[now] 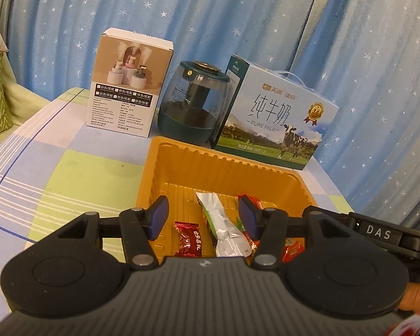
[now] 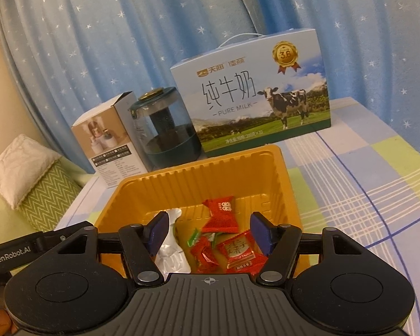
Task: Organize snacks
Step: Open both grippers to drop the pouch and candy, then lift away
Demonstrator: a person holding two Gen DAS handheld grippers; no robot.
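An orange plastic tray (image 1: 182, 168) (image 2: 210, 173) sits on the checked tablecloth and holds several wrapped snacks. In the left wrist view a small red candy (image 1: 187, 237) and a silver-green packet (image 1: 222, 224) lie in it. In the right wrist view there are a red packet (image 2: 221, 215), a red candy (image 2: 239, 253), a smaller red candy (image 2: 204, 254) and the silver packet (image 2: 169, 254). My left gripper (image 1: 204, 218) is open and empty above the tray's near side. My right gripper (image 2: 208, 233) is open and empty above the snacks.
Behind the tray stand a white humidifier box (image 1: 126, 84) (image 2: 109, 140), a dark green humidifier (image 1: 193, 103) (image 2: 165, 126) and a milk carton box (image 1: 274, 117) (image 2: 254, 89). A blue star curtain hangs behind. A green cushion (image 2: 42, 196) lies to the left.
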